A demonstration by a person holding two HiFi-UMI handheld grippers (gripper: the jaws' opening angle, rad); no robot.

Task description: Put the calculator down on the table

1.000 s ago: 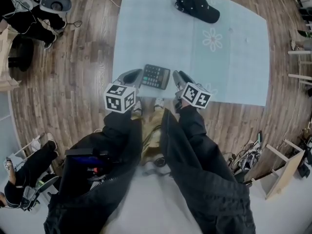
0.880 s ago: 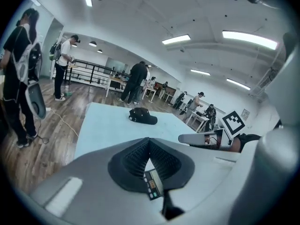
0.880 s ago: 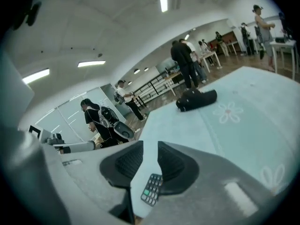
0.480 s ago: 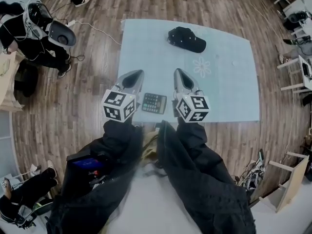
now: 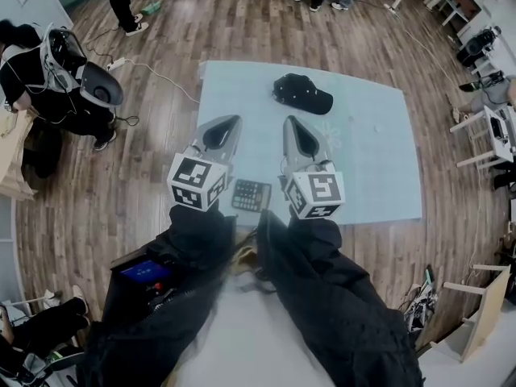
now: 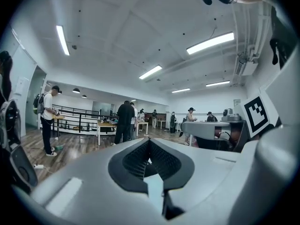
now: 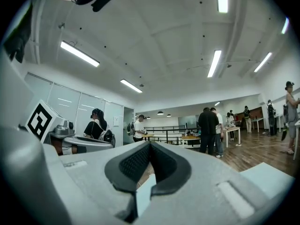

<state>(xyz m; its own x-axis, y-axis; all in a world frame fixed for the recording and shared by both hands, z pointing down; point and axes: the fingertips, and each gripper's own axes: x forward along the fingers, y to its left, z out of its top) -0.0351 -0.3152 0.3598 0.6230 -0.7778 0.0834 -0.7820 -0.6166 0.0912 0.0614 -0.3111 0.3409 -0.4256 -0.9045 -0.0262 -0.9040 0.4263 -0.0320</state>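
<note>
The dark calculator [image 5: 251,194] lies flat on the pale blue table [image 5: 371,160], close to its near edge, with nothing touching it. Both grippers are held high above it and point level out into the room. In the head view my left gripper [image 5: 221,129] hangs to the calculator's left and my right gripper [image 5: 299,132] to its right. Each one's jaws are shut with nothing between them. The left gripper [image 6: 149,142] view and the right gripper [image 7: 149,144] view show only closed pads, the ceiling and the room, not the calculator.
A black cap [image 5: 302,93] lies at the table's far side. Wooden floor surrounds the table. A person [image 5: 48,71] sits at the left with gear and a cable nearby. Several people stand at the far end, and desks [image 5: 484,127] line the right.
Both grippers have risen from beside the calculator to well above the table. The calculator stays on the table. The table looks smaller as the head view draws back.
</note>
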